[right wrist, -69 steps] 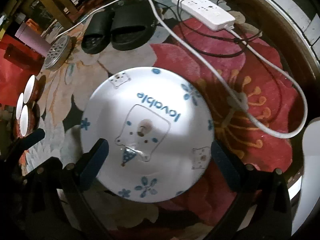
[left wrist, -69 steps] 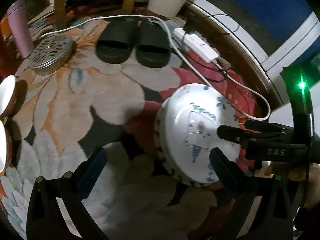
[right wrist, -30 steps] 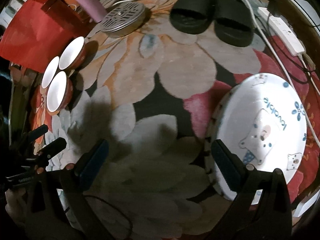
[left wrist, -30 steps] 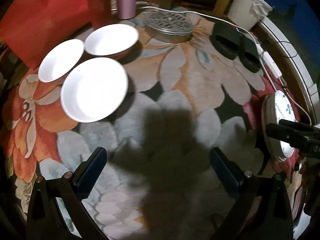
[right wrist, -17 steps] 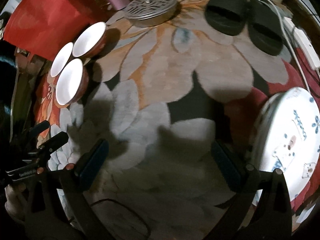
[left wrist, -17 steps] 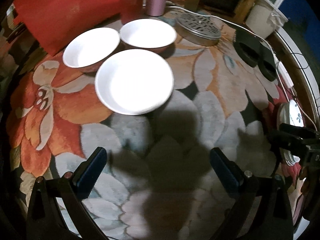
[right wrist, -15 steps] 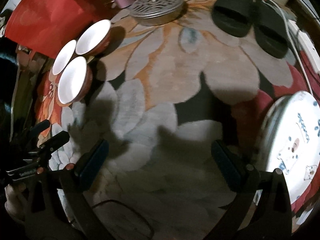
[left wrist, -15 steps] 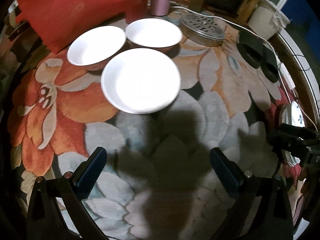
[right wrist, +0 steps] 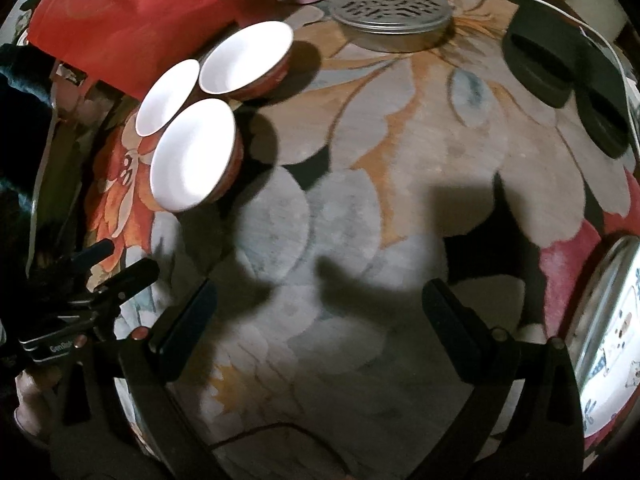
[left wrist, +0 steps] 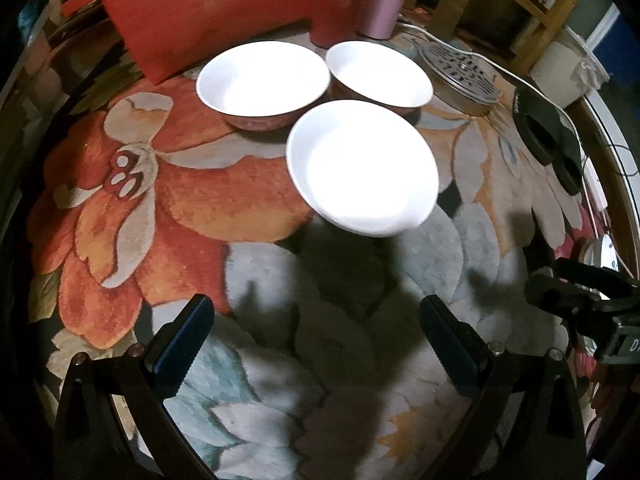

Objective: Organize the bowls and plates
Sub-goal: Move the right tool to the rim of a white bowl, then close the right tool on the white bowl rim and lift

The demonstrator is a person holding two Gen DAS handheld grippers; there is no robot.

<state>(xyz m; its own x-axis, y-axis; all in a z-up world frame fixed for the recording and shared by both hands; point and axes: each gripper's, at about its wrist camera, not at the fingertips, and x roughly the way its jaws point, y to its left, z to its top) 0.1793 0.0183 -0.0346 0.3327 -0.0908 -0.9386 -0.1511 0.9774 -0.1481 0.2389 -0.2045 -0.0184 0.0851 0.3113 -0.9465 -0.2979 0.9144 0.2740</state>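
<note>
Bowls (left wrist: 362,166), three white ones, sitting clustered on floral rug (left wrist: 160,200), plate (right wrist: 612,336) lying far right, left gripper (left wrist: 312,344) and right gripper (right wrist: 320,320) hovering, jaws spread, empty.

Only partial lettering on claws (right wrist: 116,276).

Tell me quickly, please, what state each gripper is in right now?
Left gripper: open, holding nothing, above the rug short of the bowls.
Right gripper: open, holding nothing, over bare rug.
</note>
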